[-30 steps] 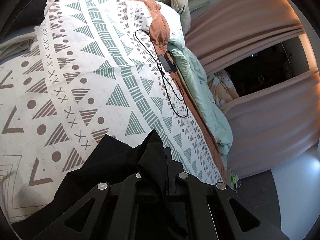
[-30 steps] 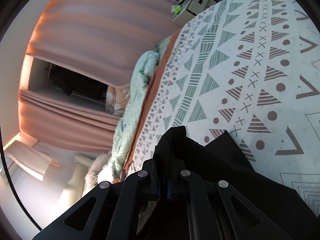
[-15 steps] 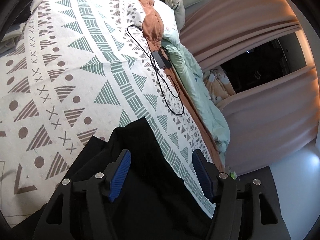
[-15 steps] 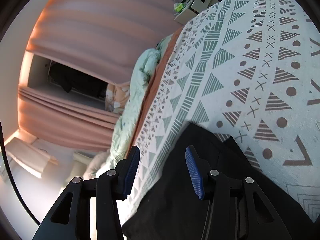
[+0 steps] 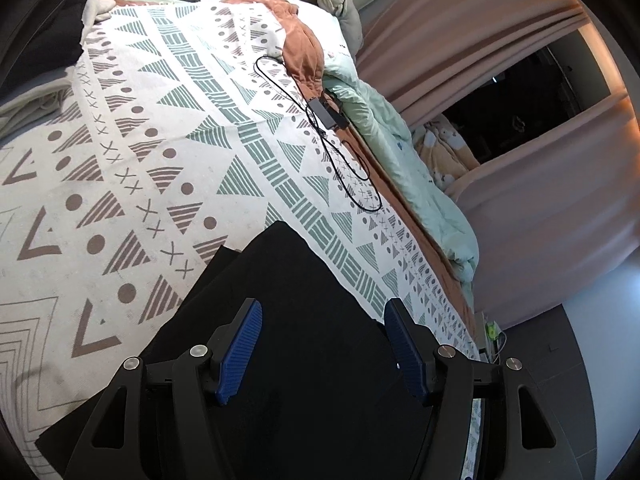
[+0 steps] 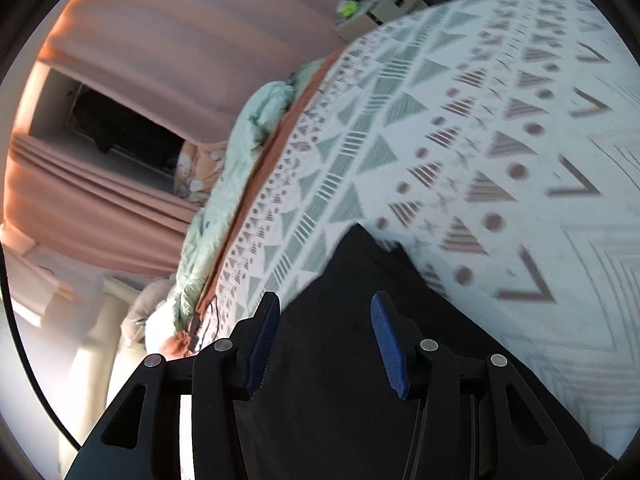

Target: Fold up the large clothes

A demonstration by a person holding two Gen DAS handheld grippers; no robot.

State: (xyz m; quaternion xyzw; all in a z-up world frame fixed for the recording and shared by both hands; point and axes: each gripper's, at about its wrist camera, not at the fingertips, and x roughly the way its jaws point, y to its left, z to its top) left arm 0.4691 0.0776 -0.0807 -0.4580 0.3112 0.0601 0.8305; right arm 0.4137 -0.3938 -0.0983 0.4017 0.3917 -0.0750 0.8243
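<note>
I have both grippers over the black garment (image 5: 288, 320), which lies flat on the bed near me, its far corner reaching out onto the patterned bedspread (image 5: 168, 128). From the left wrist view, the left gripper (image 5: 324, 344) has its jaws spread wide, the blue ribbed pads (image 5: 240, 352) standing apart with only dark cloth lying below and between them; nothing is pinched. A second layer of the garment shows as a lower edge jutting out to the left of the top fold. From the right wrist view, which is somewhat blurred, the right gripper (image 6: 324, 332) likewise has its jaws spread, the blue pads (image 6: 386, 344) clear of the fabric, and the black garment (image 6: 360, 320) fills the near part of the picture beneath them, again with a second corner peeking out to the right of the top layer. Farther off on the bedspread I see a black cable (image 5: 340, 152) looped beside a small dark adapter (image 5: 326, 114), close to the right edge of the bed. Along that edge runs a rust-coloured blanket (image 5: 302, 52) and, just beyond it, a bunched pale green quilt (image 5: 412, 168). Pink curtains (image 5: 520, 208) hang past the bed, parted around a dark window (image 5: 512, 104). In the right wrist view the same pale green quilt (image 6: 240, 148) and pink curtains (image 6: 168, 28) sit to the left.
</note>
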